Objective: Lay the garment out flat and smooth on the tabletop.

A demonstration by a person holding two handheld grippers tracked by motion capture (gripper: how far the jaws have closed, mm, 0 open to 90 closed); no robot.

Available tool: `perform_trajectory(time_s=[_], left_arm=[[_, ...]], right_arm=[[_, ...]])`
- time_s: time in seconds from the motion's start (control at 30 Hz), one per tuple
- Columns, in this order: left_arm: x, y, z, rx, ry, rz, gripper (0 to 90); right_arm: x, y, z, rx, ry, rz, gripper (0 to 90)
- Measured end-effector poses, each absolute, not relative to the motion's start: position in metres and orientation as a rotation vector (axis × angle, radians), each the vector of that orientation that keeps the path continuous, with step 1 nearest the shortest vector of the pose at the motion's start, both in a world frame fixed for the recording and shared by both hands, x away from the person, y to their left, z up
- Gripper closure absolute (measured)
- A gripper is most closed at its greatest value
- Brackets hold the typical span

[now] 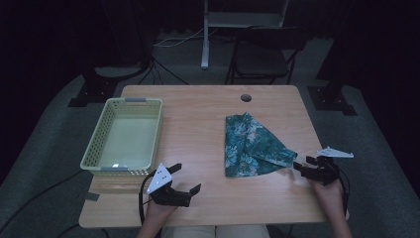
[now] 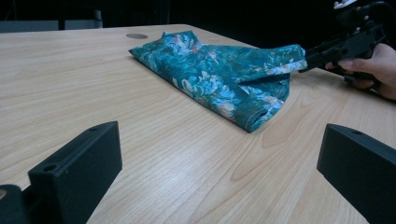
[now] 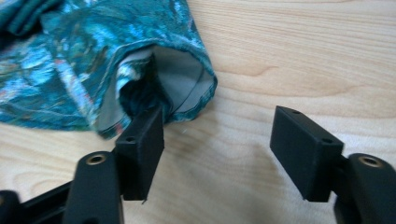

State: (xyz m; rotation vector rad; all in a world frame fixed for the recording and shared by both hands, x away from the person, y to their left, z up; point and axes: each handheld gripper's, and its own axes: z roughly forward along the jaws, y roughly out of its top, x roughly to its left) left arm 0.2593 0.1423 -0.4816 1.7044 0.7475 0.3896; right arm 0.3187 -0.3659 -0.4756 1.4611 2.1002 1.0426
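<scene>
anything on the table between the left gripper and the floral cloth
Nothing: bare wooden table runs from the open left gripper to the floral cloth in the left gripper view.

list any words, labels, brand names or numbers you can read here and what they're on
None: no readable text stands on anything in these views.
The folded teal floral-print cloth carries only its flower pattern.
The pale green perforated plastic basket, the light wooden table, the black left gripper and the black right gripper bear no legible label, brand, number or sign.
</scene>
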Motion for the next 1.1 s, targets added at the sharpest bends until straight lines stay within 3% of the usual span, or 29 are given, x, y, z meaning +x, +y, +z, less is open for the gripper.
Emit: perform_trajectory(time_s=[0.13, 0.63, 1.1], left_arm=[[0.260, 0.140, -0.481, 1.729, 0.748, 0.384, 0.5], [0.276, 0.121, -0.469, 1.824, 0.799, 0.353, 0.5], [0.318, 0.059, -0.423, 1.878, 0.744, 0.369, 3.2]], right_arm=[[0.312, -0.369, -0.477, 1.460, 2.116, 1.051, 20.4], [0.298, -0.373, -0.479, 1.400, 2.032, 1.120, 19.6], [0.297, -0.378, -0.479, 1.412, 2.032, 1.200, 20.0]])
